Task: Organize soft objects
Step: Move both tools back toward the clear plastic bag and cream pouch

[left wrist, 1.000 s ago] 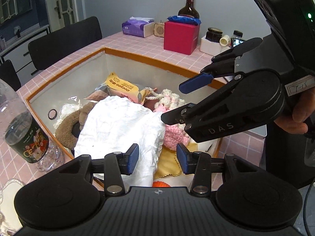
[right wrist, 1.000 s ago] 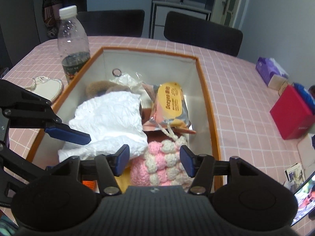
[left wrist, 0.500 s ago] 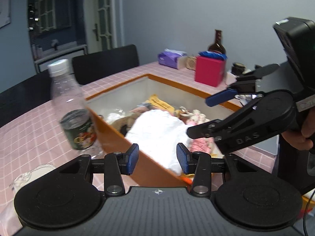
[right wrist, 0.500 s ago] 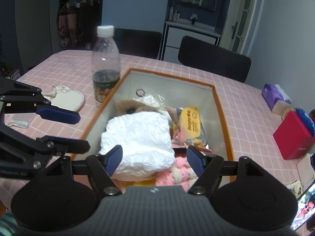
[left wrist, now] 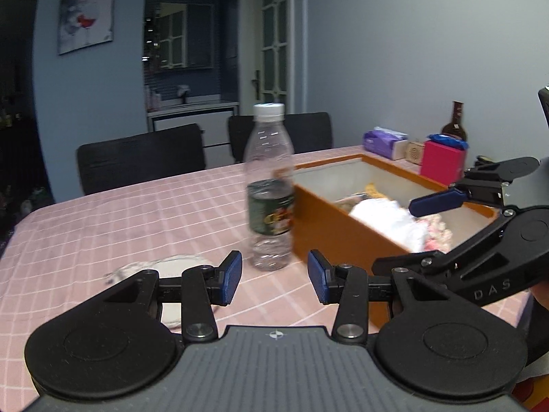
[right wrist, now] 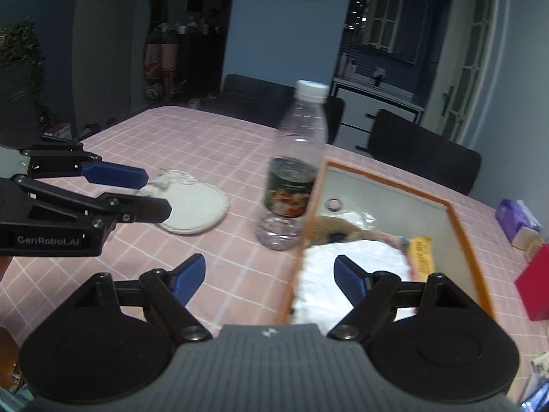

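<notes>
An orange-sided storage box [left wrist: 343,230] [right wrist: 459,237] on the pink checked table holds soft things: a white crumpled bundle [right wrist: 346,267] [left wrist: 381,218], a brown plush toy [right wrist: 329,230], a pink-and-cream crochet piece [left wrist: 435,231] and a yellow snack packet [right wrist: 422,254]. A flat white fabric pad [right wrist: 192,206] [left wrist: 175,264] lies on the table left of the box. My left gripper [left wrist: 274,279] is open and empty, low over the table near the pad. My right gripper [right wrist: 271,279] is open and empty, over the box's near left corner.
A clear plastic bottle [left wrist: 269,185] [right wrist: 295,168] stands upright between the pad and the box. A purple tissue pack [left wrist: 384,139], a red box [left wrist: 442,163] and a brown glass bottle [left wrist: 454,122] stand beyond the storage box. Black chairs [left wrist: 140,158] line the far table edge.
Both grippers have pulled up and back out of the box and swung left toward the bottle and pad. The right gripper's jaws have opened wider.
</notes>
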`<state>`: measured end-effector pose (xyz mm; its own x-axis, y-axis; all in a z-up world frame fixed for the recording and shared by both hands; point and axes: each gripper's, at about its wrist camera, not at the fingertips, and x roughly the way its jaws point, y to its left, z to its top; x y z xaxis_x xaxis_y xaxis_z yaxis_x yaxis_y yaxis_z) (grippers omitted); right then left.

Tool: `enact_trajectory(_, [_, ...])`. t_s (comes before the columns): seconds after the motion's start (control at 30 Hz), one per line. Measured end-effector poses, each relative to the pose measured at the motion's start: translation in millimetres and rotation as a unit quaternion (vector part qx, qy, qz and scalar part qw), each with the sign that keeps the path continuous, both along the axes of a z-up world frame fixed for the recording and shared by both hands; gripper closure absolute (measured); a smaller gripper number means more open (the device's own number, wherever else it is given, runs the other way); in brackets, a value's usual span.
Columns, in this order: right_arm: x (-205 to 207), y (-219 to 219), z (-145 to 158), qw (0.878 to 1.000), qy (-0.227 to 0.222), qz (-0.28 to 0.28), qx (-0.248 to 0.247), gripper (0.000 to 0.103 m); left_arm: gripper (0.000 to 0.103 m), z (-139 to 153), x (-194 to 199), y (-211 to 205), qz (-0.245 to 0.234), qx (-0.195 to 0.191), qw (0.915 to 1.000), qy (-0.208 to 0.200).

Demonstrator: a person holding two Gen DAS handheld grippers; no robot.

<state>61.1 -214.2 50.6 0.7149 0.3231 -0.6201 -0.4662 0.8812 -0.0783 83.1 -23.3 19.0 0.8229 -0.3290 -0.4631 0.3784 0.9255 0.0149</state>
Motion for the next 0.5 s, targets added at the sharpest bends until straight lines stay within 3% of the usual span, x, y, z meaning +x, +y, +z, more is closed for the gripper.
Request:
enact_trajectory(0.13, [1, 28, -14, 1.0, -0.001, 0.02, 0.016, 0.022, 0.049, -14, -2, 30, 0.047, 0.009, 0.9988, 0.009])
enact_trajectory(0.3, [4, 62, -34, 0.999, -0.008, 0.031, 0.015, 0.022, 0.042, -35, 0, 70, 0.101, -0.019, 0.9938, 0.043])
enact_trajectory(0.5, [26, 89, -67, 0.999, 0.033, 0.028, 0.025, 0.03, 0.025, -59, 4, 101, 0.132, -0.03, 0.9878, 0.076])
